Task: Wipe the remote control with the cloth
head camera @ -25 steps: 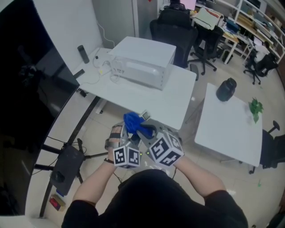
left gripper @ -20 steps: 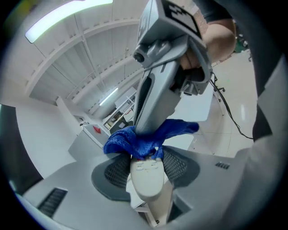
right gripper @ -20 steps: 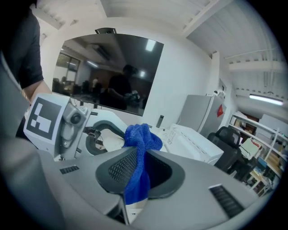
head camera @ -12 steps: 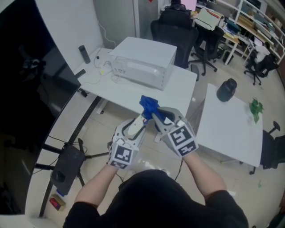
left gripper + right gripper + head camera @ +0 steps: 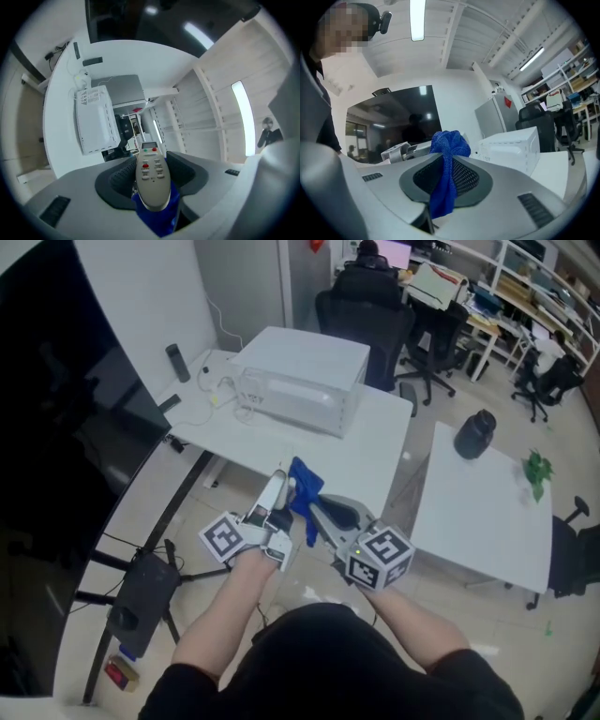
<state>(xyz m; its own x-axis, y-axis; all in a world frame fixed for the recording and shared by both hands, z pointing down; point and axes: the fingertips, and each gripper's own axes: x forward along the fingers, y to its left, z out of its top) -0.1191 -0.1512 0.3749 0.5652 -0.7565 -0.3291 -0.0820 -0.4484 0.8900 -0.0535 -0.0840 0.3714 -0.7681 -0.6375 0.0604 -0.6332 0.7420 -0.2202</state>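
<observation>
1. Rolling right over since a moment ago, the left gripper [image 5: 275, 495] now has its marker cube swung out to the left. The right gripper [image 5: 315, 508] sits a touch lower in the head view than it did.
2. Left fingers [image 5: 119, 176] are holding the remote [image 5: 151, 174]. The pads stand fairly wide, one on each side of its grey body. Its button face is turned toward the gripper's camera, and its far end pokes out past the fingertips.
3. Right fingers [image 5: 467, 180] are narrow and pinched tight on the cloth [image 5: 444, 187]. A blue bunch puffs up past the fingertips, and a tail hangs down between the pads.
4. Look at the left gripper view: blue cloth shows just under the remote's near end, tucked low between the left fingers.
5. From the head view, the two sets of fingertips are close together and held up in the air. The cloth is bunched between them.
6. Beyond the fingertips lies the tabletop [image 5: 370, 460], well apart from both grippers, with a white box [image 5: 300, 376] standing on it.
</observation>
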